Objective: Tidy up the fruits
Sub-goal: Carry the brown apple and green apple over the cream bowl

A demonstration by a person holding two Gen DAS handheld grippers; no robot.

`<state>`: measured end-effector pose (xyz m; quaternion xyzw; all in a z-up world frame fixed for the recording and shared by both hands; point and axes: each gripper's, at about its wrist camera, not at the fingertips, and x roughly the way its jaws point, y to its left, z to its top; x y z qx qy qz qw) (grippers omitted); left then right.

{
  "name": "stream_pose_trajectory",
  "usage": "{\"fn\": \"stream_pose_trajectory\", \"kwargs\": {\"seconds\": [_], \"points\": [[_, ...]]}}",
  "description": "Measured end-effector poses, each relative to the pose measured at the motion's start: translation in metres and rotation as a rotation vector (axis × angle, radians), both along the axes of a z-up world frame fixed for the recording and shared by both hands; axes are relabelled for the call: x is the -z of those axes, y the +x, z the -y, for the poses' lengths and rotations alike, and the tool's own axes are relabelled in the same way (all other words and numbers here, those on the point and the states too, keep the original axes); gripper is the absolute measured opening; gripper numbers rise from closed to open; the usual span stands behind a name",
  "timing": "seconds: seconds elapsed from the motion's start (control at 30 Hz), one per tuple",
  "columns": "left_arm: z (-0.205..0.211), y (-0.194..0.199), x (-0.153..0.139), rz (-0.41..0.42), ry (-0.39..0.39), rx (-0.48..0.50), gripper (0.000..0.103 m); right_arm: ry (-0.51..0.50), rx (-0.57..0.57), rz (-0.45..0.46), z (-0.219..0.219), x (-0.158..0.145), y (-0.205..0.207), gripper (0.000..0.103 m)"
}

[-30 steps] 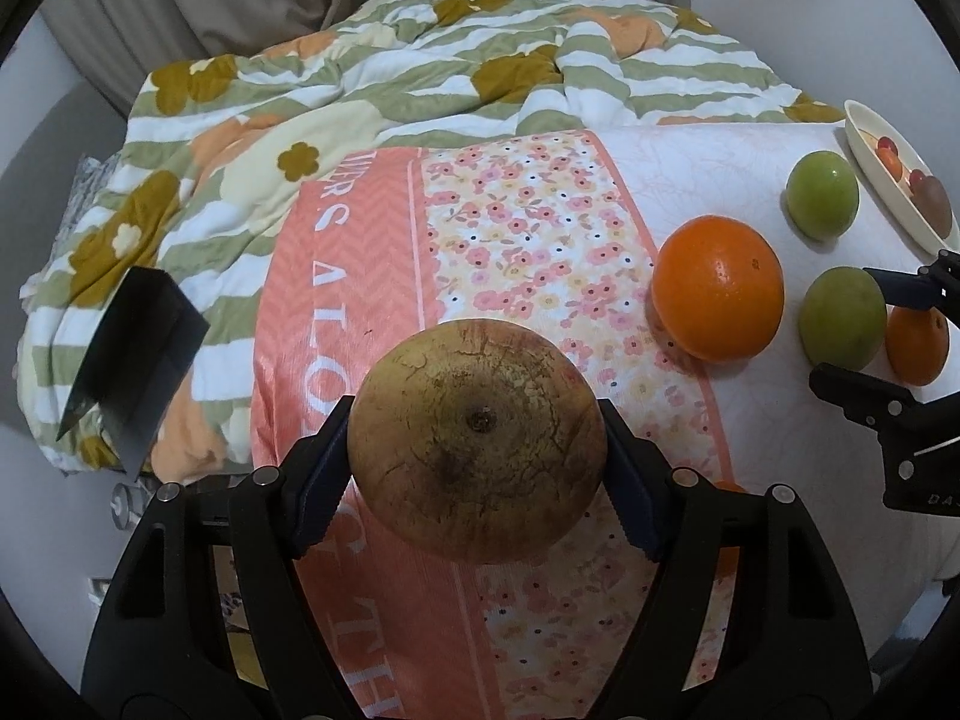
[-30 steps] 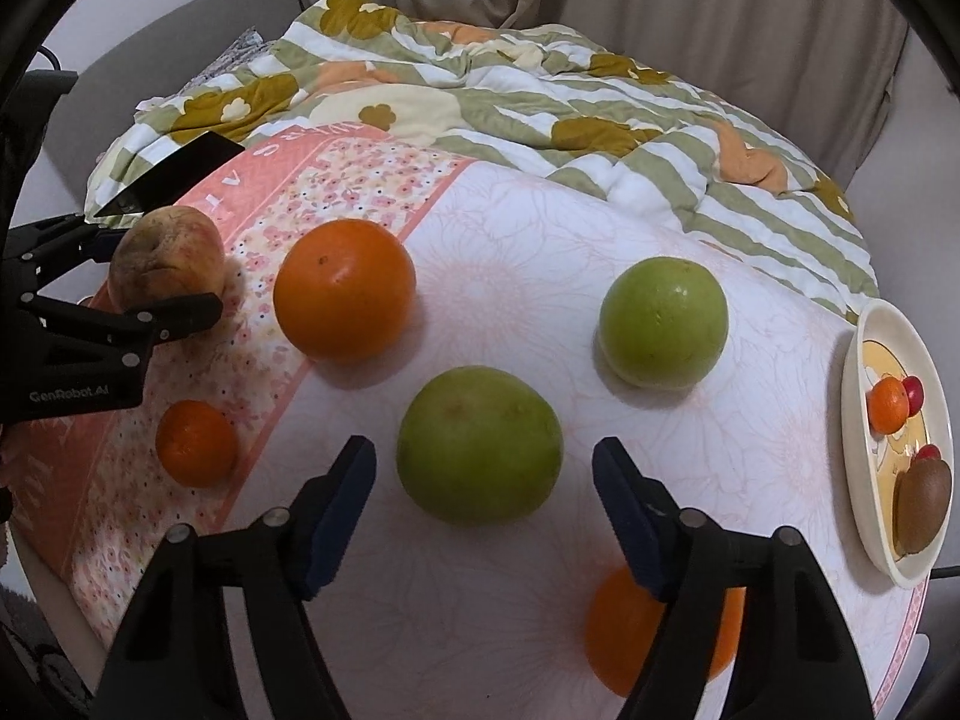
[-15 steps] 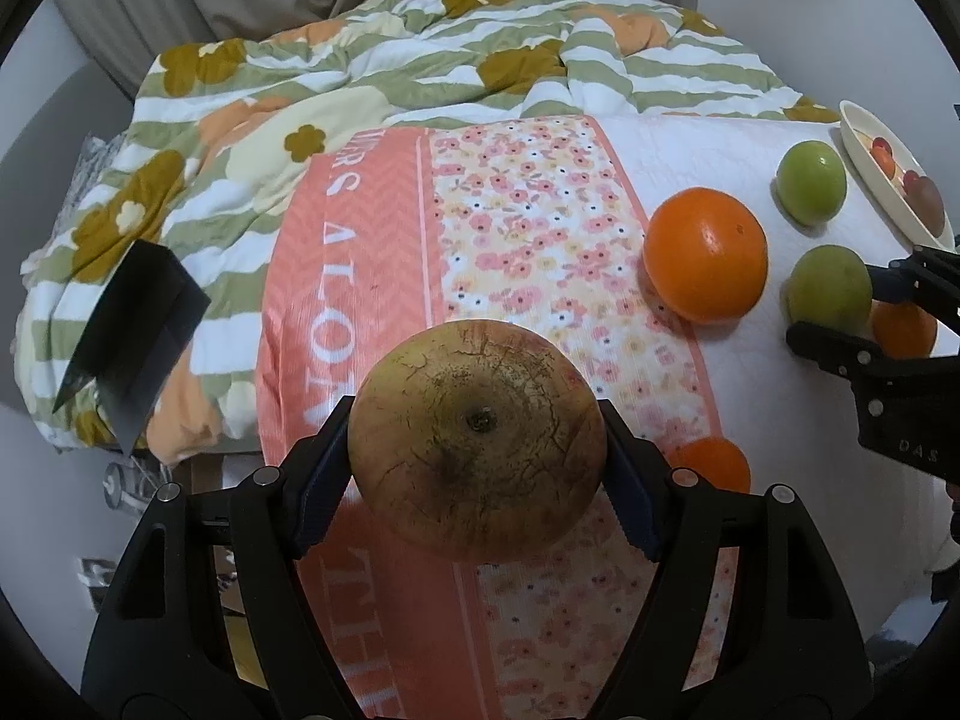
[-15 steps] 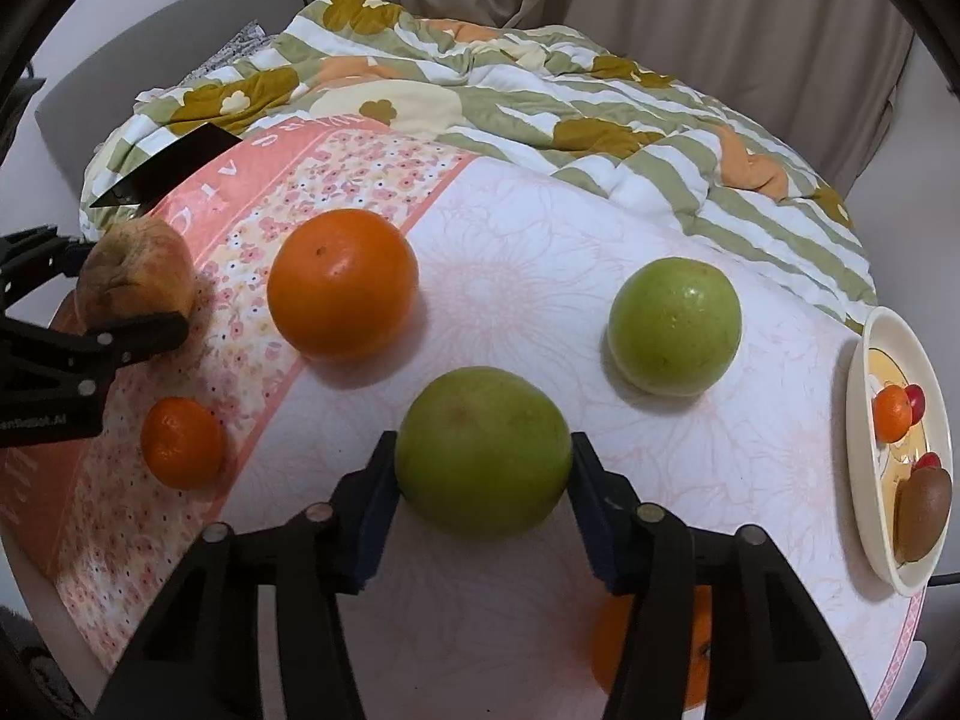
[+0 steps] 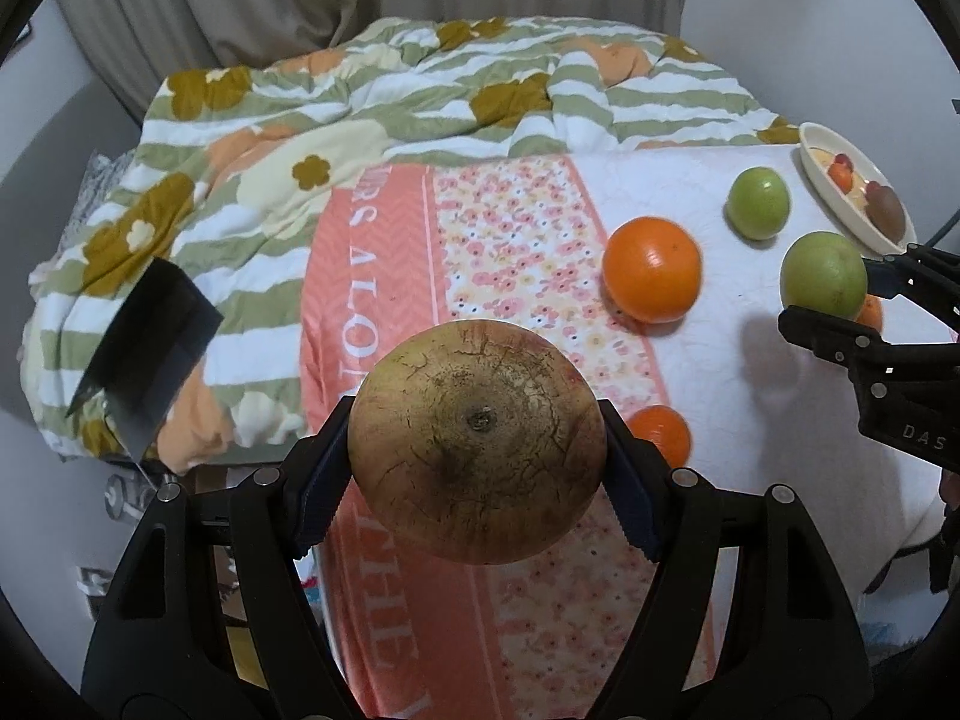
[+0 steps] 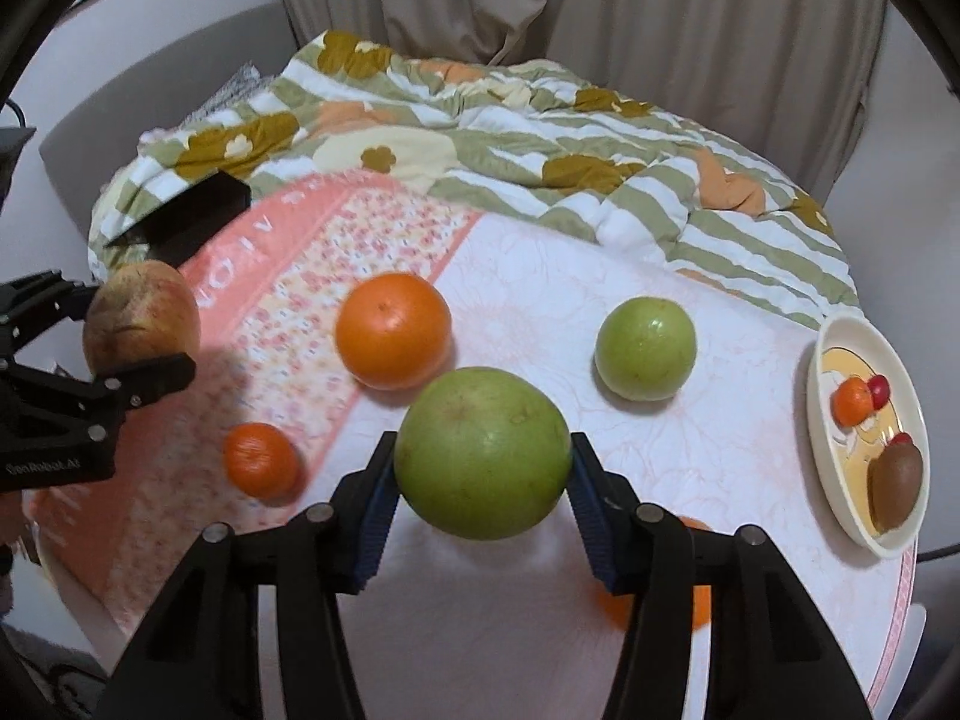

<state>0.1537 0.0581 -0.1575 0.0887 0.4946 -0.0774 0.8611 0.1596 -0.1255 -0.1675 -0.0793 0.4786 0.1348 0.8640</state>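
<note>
Above the counter (image 6: 510, 630), gripped: cracked brown fruit (image 5: 477, 441) in left tool (image 5: 477, 450), green fruit (image 6: 483, 453) in right tool (image 6: 480, 480). Below, near: big orange (image 6: 393, 330), small mandarin (image 6: 261, 459), second green fruit (image 6: 645, 348); dish (image 6: 840, 516) at right edge.

Bed (image 6: 708, 618) with striped floral quilt (image 6: 540, 138), oranges (image 6: 393, 330), green fruit (image 6: 645, 348), dish (image 6: 819, 414).

Soft, even indoor light, seemingly from overhead, fills both views. The brown fruit (image 5: 477, 441) between the left gripper's (image 5: 477, 450) pads is sharp, with a faint sheen. Below the held green fruit (image 6: 483, 453) a diffuse shadow falls (edges vague). Fisheye bending curves the bedding (image 6: 540, 138) beyond; black vignette rings each frame.
</note>
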Motion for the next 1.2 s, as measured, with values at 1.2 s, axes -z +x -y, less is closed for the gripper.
{"fn": "stream_pose_trajectory", "kwargs": {"seconds": [1.2], "points": [[0.269, 0.011, -0.099, 0.129, -0.133, 0.18, 0.083, 0.07, 0.223, 0.101, 0.261, -0.101, -0.049, 0.049]]}}
